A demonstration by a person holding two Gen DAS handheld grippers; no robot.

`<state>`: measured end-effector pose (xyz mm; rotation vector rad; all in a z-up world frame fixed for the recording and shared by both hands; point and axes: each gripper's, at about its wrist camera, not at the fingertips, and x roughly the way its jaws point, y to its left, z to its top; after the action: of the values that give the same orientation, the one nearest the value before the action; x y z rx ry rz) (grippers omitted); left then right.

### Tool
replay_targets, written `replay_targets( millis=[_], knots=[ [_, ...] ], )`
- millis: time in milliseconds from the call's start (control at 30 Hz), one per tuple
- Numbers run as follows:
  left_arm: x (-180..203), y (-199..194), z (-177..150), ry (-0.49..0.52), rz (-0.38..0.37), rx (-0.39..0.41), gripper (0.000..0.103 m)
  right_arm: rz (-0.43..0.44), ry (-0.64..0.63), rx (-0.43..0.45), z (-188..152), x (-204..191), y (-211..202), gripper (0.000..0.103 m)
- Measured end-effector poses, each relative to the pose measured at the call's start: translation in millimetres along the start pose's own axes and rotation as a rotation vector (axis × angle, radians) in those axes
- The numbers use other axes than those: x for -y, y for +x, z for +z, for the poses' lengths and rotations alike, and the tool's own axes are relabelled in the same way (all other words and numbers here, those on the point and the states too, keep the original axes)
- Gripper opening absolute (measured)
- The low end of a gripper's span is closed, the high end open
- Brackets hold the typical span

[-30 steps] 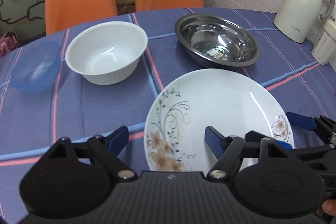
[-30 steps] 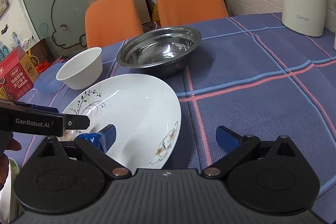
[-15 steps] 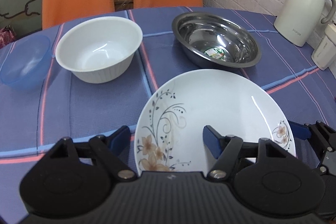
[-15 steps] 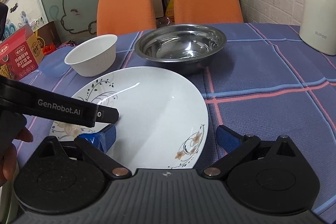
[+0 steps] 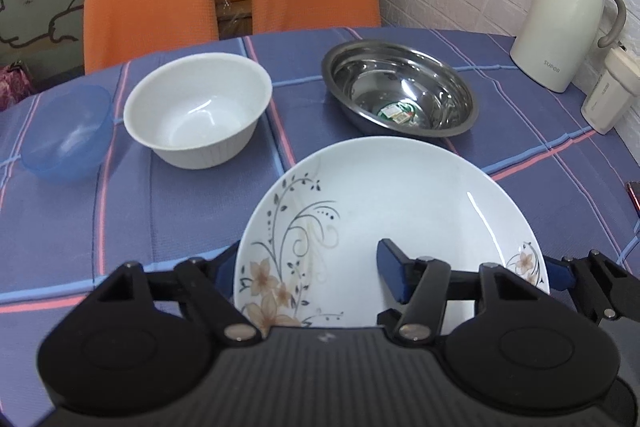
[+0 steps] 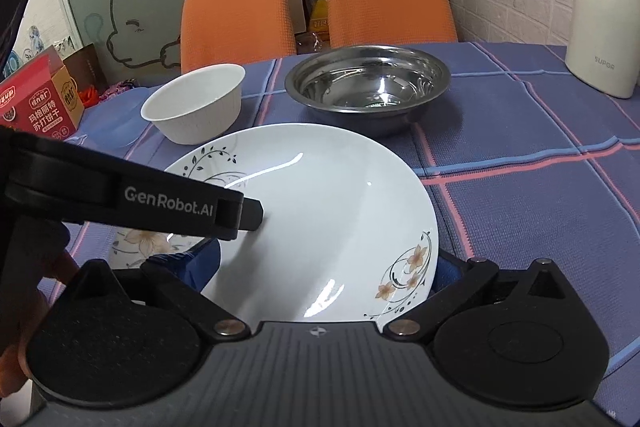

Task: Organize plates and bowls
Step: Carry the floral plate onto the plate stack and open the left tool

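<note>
- Locating the task item: the white round ceramic plate with a floral pattern (image 5: 392,211) lies on the table covered with a blue-purple checked cloth (image 5: 160,219), directly ahead of both tools and nearest to the person of all the dishes
- Left tongs (image 5: 308,270): jaws apart, not clamped; they straddle the near-left rim of the plate, with one blue finger (image 5: 390,273) over the plate's well and the other at or under the outer rim, partly hidden
- Right tongs (image 6: 324,265): jaws apart, not clamped; they straddle the near-right rim in the same manner, the right-hand finger lying outside the rim
- Governing relation: the plate sits between the two tools, rim edge-on to each pair of fingers, so each grip must close across the rim, not across the full disc. Neither hand is clearly nearer
- Contact between fingers and plate cannot be confirmed from either view
- Probable destinations, judged from the task: the white ribbed bowl (image 5: 196,111), the stainless steel bowl (image 5: 400,87) and the blue translucent plastic bowl (image 5: 66,135) stand beyond the plate, apart from it and from one another
- Caution: a glazed rim held by one edge is likely to slip or tilt
</note>
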<state>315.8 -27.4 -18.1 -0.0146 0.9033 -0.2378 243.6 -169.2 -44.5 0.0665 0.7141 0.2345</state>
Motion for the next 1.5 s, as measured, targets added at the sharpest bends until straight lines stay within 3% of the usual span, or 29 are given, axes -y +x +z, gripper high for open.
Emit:
replay_targets(
  millis=[300, 700, 833, 967, 1167, 1300, 1500],
  knots=[
    [-29.4, -57.7, -21.7, -0.056, 0.025, 0.049, 0.059, 0.038, -0.022, 0.052, 0.5, -35.2, -30.7, 0.092],
    [-105.0, -156.6, -117.9, -0.154, 0.192, 0.083, 0.059, 0.195, -0.133, 0.032, -40.4, -139.4, -71.4, 0.092],
    [-120.3, -162.1, -147.5, -0.193, 0.185, 0.064, 0.059, 0.236, -0.152, -0.011, -59.8, -162.5, -76.5, 0.092],
    [-126.7, -160.8, -163.7, -0.221, 0.15, 0.066, 0.059, 0.219, -0.17, -0.018, -74.6, -175.9, -80.5, 0.092],
    [-123.8, -162.0, -169.6, -0.201, 0.144, 0.102, 0.064, 0.181, -0.231, 0.004, -82.2, -180.0, -81.1, 0.091],
    [-125.5, -167.7, -172.2, -0.191, 0.15, 0.126, 0.068, 0.12, -0.348, 0.0, -92.3, -187.8, -77.3, 0.09],
    [-130.0, -182.8, -166.2, -0.201, 0.172, 0.18, 0.07, 0.153, -0.299, 0.019, -90.7, -170.8, -84.5, 0.089]
  ],
)
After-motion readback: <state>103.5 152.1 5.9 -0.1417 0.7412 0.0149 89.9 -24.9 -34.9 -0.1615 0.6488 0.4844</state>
